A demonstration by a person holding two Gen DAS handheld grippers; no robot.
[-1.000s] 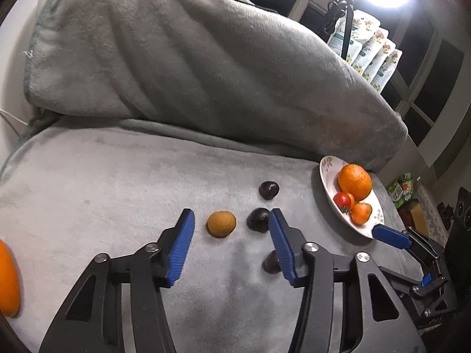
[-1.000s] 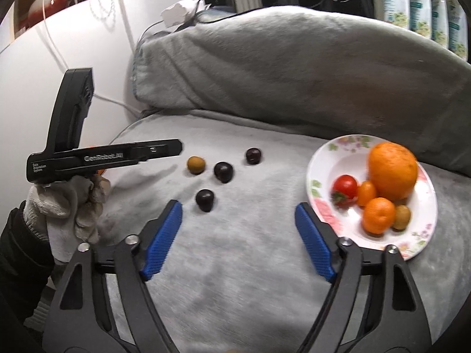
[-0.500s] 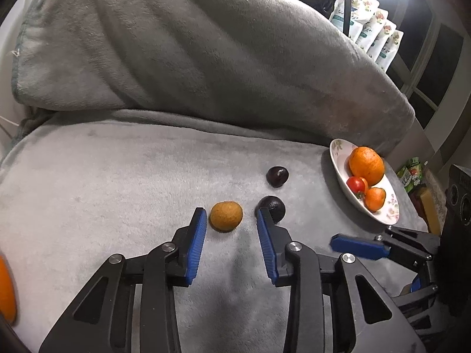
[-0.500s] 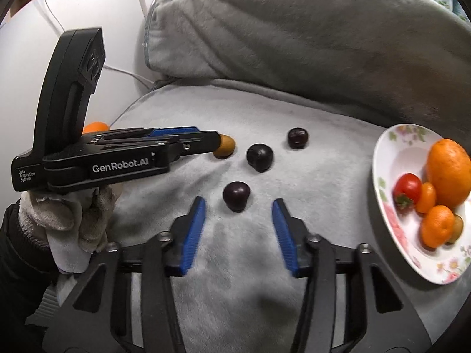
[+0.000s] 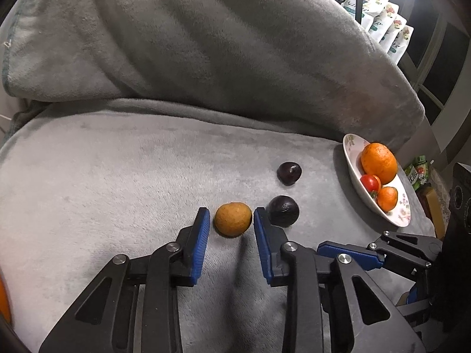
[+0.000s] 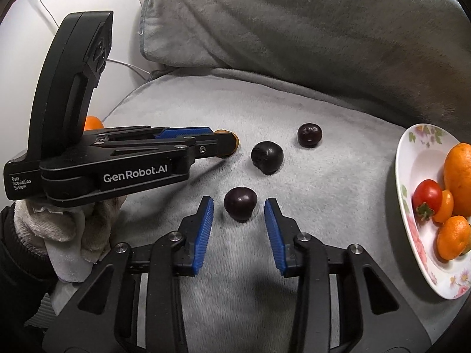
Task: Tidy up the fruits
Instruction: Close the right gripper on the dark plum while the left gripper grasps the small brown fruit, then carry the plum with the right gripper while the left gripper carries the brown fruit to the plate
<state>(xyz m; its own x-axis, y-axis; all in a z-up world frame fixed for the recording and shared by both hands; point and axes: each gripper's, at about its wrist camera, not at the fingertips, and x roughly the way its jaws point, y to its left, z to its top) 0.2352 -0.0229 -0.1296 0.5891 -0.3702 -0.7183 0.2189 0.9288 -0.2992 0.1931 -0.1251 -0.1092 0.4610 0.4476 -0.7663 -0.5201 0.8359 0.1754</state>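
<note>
A: Where is the left gripper (image 5: 231, 220)?

B: Its jaws are closing, narrow, around a small orange-brown fruit (image 5: 233, 219) on the grey blanket (image 5: 117, 176). The right pad looks to be touching the fruit's side; a thin gap shows at the left pad.

A: And the right gripper (image 6: 239, 209)?

B: Also closing, with a dark plum (image 6: 240, 203) between its pads, a gap on each side, so no grip on it.

A: What lies beyond that?

B: In the right wrist view, a second dark plum (image 6: 267, 157) sits at one o'clock from the first, and a third (image 6: 309, 134) further out the same way. At three o'clock, the flowered plate (image 6: 412, 158) holds a large orange (image 6: 457, 173), a tomato (image 6: 426, 195) and small orange fruits (image 6: 452, 236).

A: Anything at nine o'clock?

B: A gloved hand (image 6: 73, 229) holding the left gripper, with another orange (image 6: 93, 123) behind it.
</note>
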